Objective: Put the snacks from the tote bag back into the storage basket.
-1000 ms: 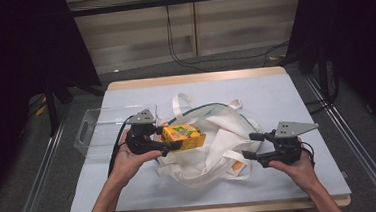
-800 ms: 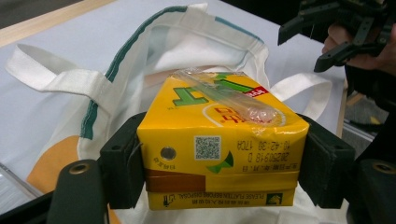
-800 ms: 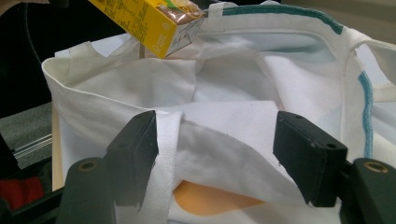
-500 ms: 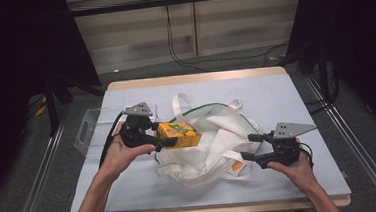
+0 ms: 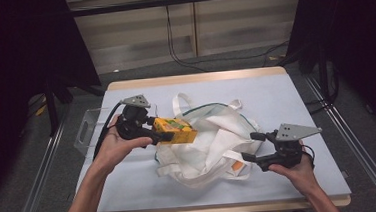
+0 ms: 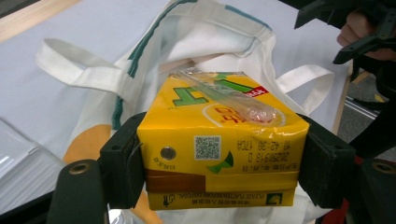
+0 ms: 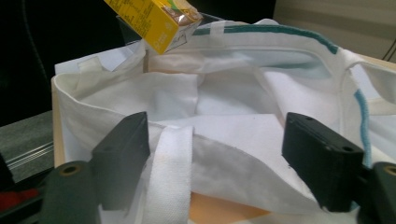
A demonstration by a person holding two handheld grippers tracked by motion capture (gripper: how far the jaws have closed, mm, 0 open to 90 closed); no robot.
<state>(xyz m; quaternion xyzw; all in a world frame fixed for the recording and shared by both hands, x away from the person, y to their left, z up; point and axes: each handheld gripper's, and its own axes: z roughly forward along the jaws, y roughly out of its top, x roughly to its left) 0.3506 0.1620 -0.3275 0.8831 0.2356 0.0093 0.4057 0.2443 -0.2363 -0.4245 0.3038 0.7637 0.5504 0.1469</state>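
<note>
A yellow drink carton (image 5: 180, 130) with a straw taped on top hangs just above the left side of a crumpled white tote bag (image 5: 204, 145). My left gripper (image 5: 163, 130) is shut on the carton (image 6: 219, 140), with a pad pressed on each side. At the bag's right edge my right gripper (image 5: 249, 147) is open. Its jaws have just been opening. In the right gripper view a white strap (image 7: 173, 154) and the bag's rim (image 7: 233, 130) lie loose between its pads (image 7: 123, 154), and the carton (image 7: 156, 21) shows at the top.
The bag lies in the middle of a pale table (image 5: 275, 95). A clear plastic container (image 5: 88, 130) sits at the table's left edge. Metal rails run along both sides, and cables lie on the floor beyond the far edge.
My left gripper has lifted the carton a little, up over the bag's left side. The right hand has stayed in place and its jaws stand wider apart.
</note>
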